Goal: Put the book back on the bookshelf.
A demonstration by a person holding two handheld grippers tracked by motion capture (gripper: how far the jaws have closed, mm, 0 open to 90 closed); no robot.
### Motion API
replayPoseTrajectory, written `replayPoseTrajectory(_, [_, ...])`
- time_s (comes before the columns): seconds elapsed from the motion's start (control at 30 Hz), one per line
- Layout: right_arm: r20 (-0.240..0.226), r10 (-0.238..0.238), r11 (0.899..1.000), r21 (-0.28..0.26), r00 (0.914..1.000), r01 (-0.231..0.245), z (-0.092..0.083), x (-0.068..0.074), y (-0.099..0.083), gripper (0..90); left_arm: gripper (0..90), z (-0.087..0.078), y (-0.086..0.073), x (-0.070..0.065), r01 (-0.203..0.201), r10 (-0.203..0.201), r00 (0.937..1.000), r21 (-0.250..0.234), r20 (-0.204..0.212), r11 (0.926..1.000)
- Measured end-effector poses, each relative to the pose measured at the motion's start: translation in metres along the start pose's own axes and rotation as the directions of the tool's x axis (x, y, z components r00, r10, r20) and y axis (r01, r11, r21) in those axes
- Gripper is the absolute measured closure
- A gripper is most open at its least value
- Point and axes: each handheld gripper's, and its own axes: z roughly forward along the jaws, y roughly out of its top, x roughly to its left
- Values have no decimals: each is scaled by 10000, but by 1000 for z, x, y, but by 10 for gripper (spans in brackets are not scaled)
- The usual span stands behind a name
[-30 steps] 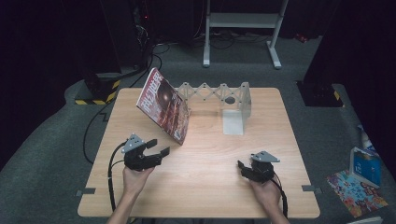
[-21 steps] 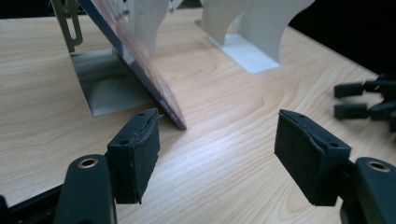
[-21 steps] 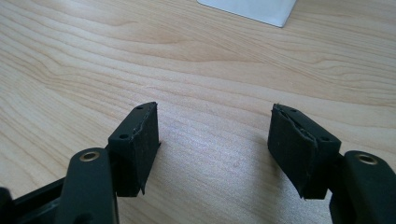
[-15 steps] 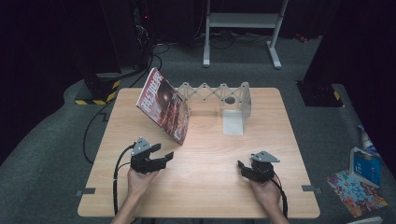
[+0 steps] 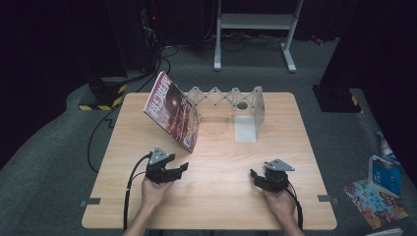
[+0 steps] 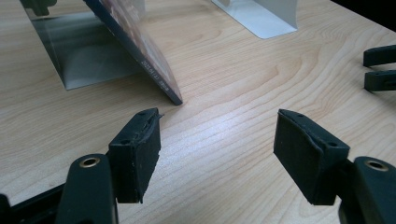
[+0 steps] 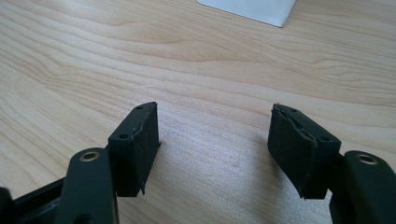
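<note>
Your left gripper (image 5: 183,168), its black jaws spread wide with nothing between them, rests low over the pale wooden table (image 5: 216,206), aimed toward the glossy red-covered magazine (image 5: 172,110) just ahead. That magazine leans tilted against one end plate of the grey metal expanding book rack (image 5: 223,96) near the table's far edge, its lower corner (image 6: 175,99) resting on the wood close before your pads, likely so the rack props it for an easy grab. Your right gripper (image 5: 256,177), equally wide and empty, sits well apart near the front edge, facing the rack's white end plate (image 5: 245,129), seemingly kept clear.
</note>
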Motion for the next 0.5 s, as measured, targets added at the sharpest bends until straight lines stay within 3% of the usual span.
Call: replayPoseTrajectory(0.5, [4, 17, 10000, -17, 10000, -17, 0, 0, 0, 337, 328, 19, -7, 1, 116, -103, 9995, 476, -286, 9988])
